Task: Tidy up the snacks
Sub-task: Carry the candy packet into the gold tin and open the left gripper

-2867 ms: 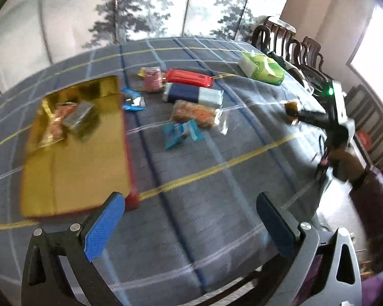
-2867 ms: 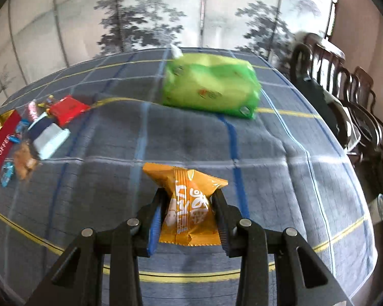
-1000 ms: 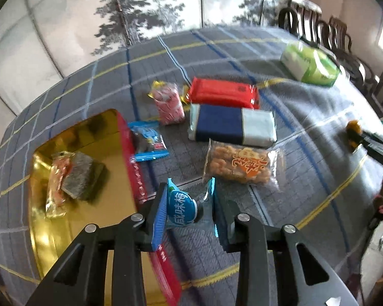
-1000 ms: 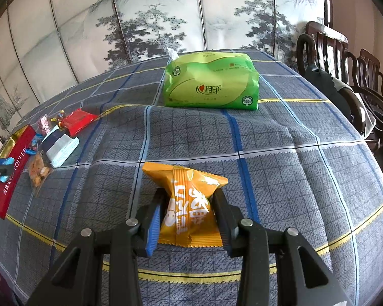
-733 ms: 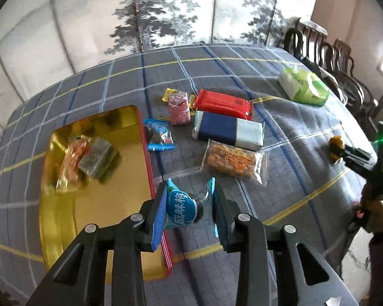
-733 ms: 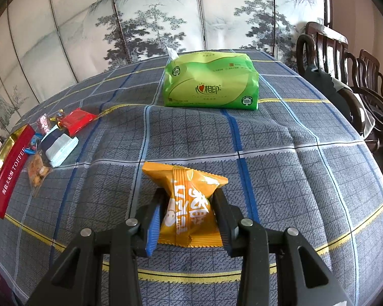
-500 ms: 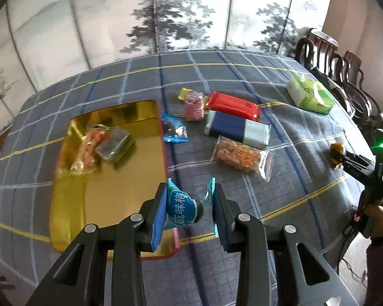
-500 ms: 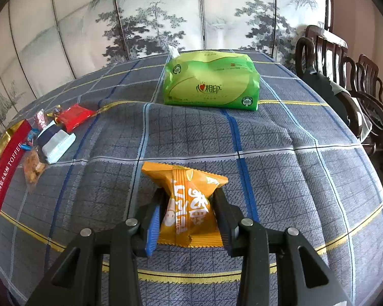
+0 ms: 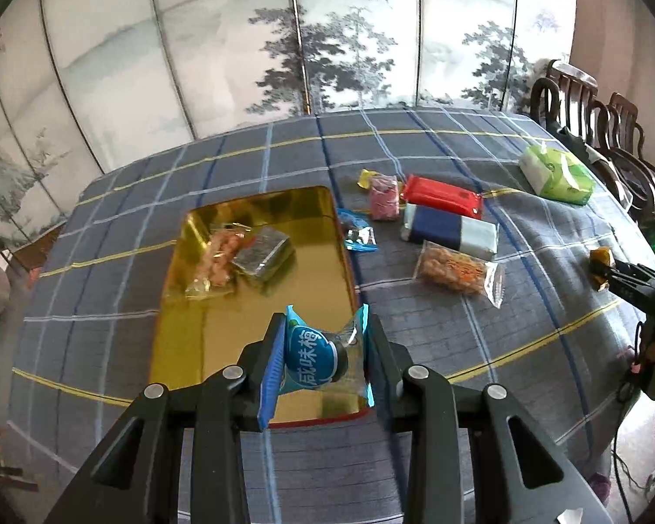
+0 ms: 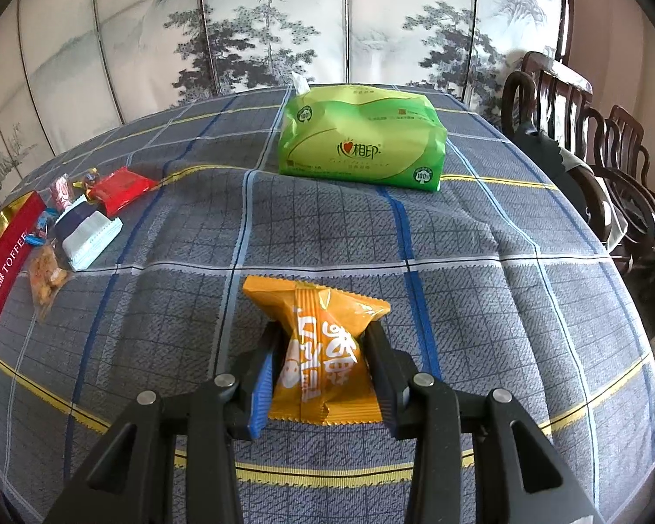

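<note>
Left gripper [image 9: 323,360]: closed on the blue sweet packet [image 9: 312,358], pads pressing its two sides; the packet hangs above the near end of the gold tin [image 9: 257,305].
Right gripper [image 10: 321,364]: closed on the orange snack packet [image 10: 318,349], held over the checked tablecloth [image 10: 480,270], well apart from the tin.
Handling, blue sweet packet: judged light and soft; the film wrapper looks slick and crumples under the pads. Best taken across the filled middle, as now, not by the twisted ends.
Handling, orange snack packet: judged light, air-filled, with contents that may crush. A moderate grip across the lower body suits it; the crimped seams would slip.
Count, packets held: two, one per gripper.
Count, packets in tin: two, a clear bag of orange pieces [image 9: 216,262] and a dark flat packet [image 9: 264,253], touching each other.
Count, packets on cloth beside tin: five: small blue packet [image 9: 358,233], pink packet [image 9: 384,192], red bar [image 9: 443,194], navy-and-white bar [image 9: 449,229], clear nut bag [image 9: 456,268].
Count, tissue packs: one, green [image 10: 362,144], far side of the cloth.
Count, tins: one.
</note>
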